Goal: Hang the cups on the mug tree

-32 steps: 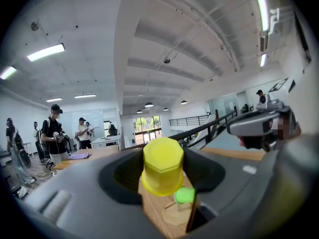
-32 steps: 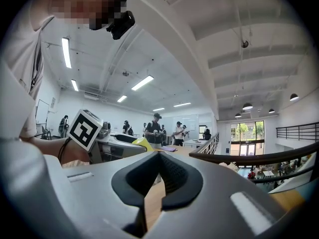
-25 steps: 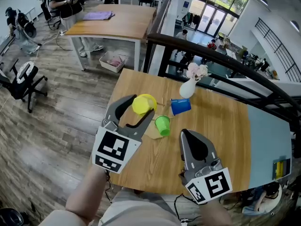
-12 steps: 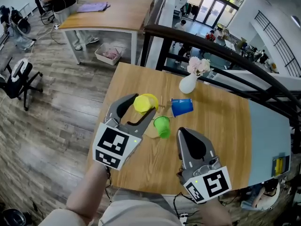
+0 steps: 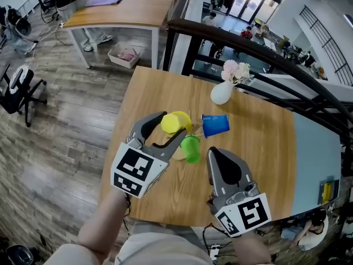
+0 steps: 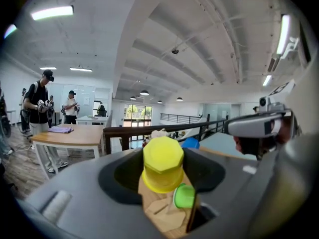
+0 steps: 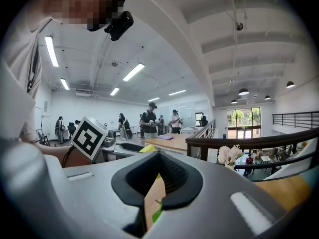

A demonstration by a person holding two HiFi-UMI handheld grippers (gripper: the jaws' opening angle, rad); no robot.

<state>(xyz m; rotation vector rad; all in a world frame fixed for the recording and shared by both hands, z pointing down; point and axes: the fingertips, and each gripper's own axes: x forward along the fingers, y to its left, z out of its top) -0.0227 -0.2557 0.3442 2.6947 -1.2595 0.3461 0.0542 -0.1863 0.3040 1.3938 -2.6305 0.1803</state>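
**While three cups stay close together on the table, one gripper is wide and one is clenched**

Where the wooden table [image 5: 265, 159] meets the railing, a white vase [image 5: 222, 93] holds pale pink flowers [image 5: 234, 70]. Under the far desk [image 5: 138, 7], a white crate [image 5: 126, 54] holds something pink.

The three cups sit near the middle of the table. None of them shows its inside, so I cannot tell if they hold anything. The yellow cup [image 5: 175, 122] has a bottom with flat facets, and this bottom is turned toward the left gripper [image 5: 170, 127]. The green cup [image 5: 191, 148] is smaller and sits just beside it. The blue cup [image 5: 215, 125] is on its side, nearer to the vase. A pale wooden piece [image 5: 179, 154] shows under the green cup. I cannot tell whether the cups hang on it or lie on the table.

The left gripper has its jaws wide apart. The yellow cup is seen between them, but no pad presses on it. The right gripper [image 5: 214, 152] has its jaws pressed together with nothing between them, and it is apart from the cups, on the person's side
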